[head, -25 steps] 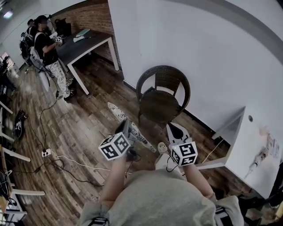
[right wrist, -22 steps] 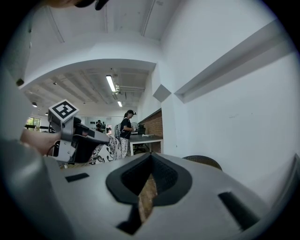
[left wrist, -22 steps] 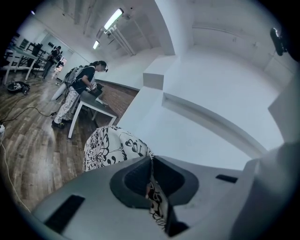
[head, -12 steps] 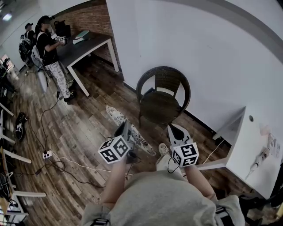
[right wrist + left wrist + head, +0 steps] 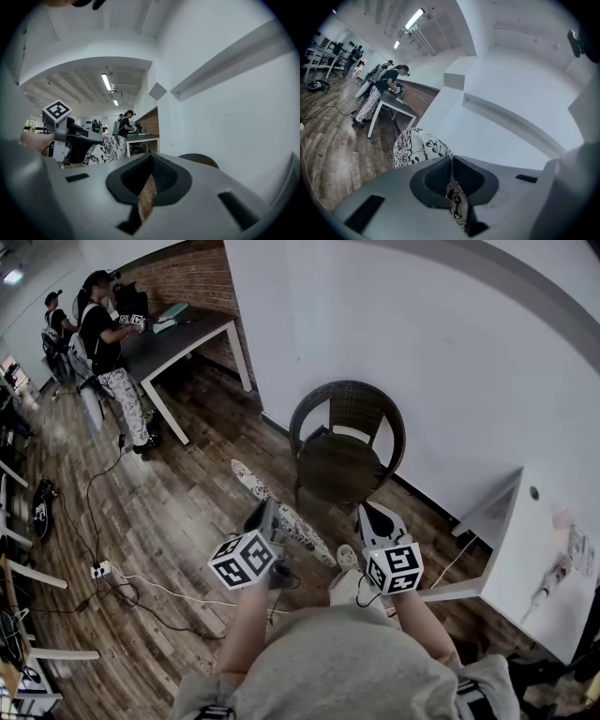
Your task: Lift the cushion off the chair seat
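Hanging back from wicker chair (image 5: 345,463) at 12 o'clock, open floor (image 5: 178,512) at 9; clamping floral cushion (image 5: 246,478) in left gripper (image 5: 267,512), stretching 10-to-4; holding right gripper (image 5: 375,517) closed, empty.

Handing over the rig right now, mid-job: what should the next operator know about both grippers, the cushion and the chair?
Left gripper: shut on the edge of the patterned cushion; fabric is pinched between its jaws.
Right gripper: shut, empty, held beside the left.
Chair: seat bare.
Done: the cushion is off the seat, held over the wood floor in front of the chair.
Left: nothing of the lift itself; probably just keep the grip until told where to set it.
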Motion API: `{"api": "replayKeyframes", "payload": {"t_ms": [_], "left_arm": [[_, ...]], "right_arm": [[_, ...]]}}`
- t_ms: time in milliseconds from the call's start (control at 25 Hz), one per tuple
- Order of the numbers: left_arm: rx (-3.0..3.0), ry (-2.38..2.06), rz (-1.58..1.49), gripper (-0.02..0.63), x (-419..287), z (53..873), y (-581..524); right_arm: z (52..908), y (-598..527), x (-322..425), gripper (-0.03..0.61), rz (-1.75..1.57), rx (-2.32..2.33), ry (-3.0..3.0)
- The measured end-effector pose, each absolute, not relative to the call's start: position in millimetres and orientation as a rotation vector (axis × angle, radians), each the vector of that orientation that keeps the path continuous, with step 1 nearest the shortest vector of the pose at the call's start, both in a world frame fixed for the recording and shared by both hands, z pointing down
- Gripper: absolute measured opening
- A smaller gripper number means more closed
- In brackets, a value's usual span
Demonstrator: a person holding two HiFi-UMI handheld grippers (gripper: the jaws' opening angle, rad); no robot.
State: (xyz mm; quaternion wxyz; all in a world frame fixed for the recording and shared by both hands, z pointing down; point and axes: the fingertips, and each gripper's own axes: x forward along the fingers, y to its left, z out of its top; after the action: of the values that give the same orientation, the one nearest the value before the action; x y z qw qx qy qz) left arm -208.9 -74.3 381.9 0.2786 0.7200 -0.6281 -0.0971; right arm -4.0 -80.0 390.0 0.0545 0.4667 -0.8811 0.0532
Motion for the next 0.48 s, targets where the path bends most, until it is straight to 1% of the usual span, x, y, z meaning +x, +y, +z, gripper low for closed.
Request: {"api": "replayKeyframes", "payload": {"t_ms": [480], "left_arm": [[1.929, -1.661, -0.270, 0.021, -208.2, 381.5, -86.2]], "right_arm": [[394.1, -88.0, -2.4, 0.000, 0.187, 1.429, -2.659]]}}
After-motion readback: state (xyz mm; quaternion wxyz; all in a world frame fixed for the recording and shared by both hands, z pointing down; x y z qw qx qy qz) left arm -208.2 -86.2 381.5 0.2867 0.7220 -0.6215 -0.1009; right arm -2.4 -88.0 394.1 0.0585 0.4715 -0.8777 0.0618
